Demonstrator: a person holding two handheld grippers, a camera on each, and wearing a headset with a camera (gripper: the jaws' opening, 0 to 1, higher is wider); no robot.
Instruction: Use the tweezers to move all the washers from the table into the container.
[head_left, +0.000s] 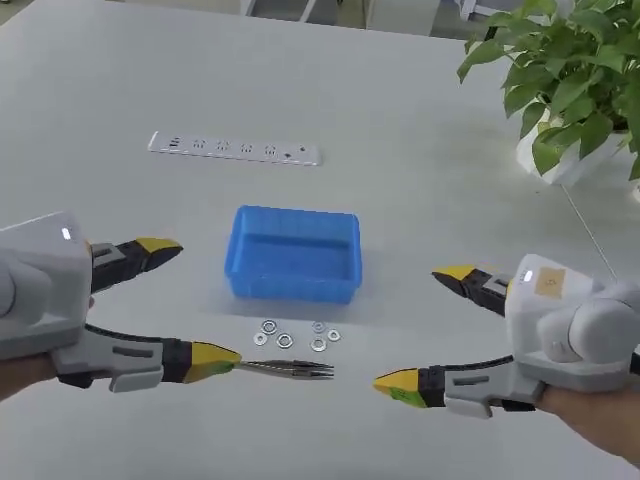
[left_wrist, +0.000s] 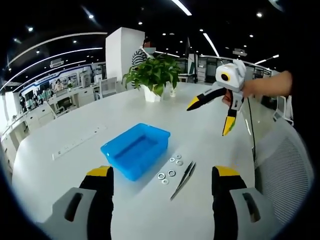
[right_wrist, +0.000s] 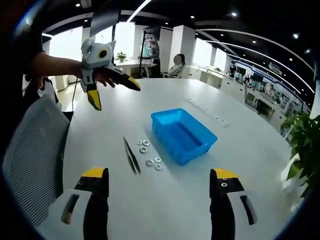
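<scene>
1. My left gripper (head_left: 205, 300) has its jaws spread wide and grips nothing. My right gripper (head_left: 410, 328) is spread the same way, also empty.
2. The tweezers (head_left: 290, 369) lie flat on the white table (head_left: 400, 150), between my two grippers in the head view and nearer the left one.
3. In the head view, the lower yellow tip of my left gripper sits right at one end of the tweezers. The right gripper view shows that gripper held up off the table, so I cannot call it touching.
4. In the left gripper view the tweezers (left_wrist: 183, 180) lie ahead, in the gap between my jaws.
5. The washers (head_left: 295, 335) lie loose on the table in a small cluster, just beyond the tweezers. I count six in the right gripper view (right_wrist: 148, 154).
6. The container (head_left: 293, 282), a blue rectangular tub, stands just past the washers, apart from them. I see no washers on its floor.
7. A white power strip (head_left: 233, 149) lies further back, well apart from the container. Any marking on it is too small to read.
8. A tan patch sits on top of my right gripper's housing. I cannot make out any writing on it.
9. A leafy green plant (head_left: 570, 70) in a white pot (head_left: 560, 160) stands at the far right of the table.
</scene>
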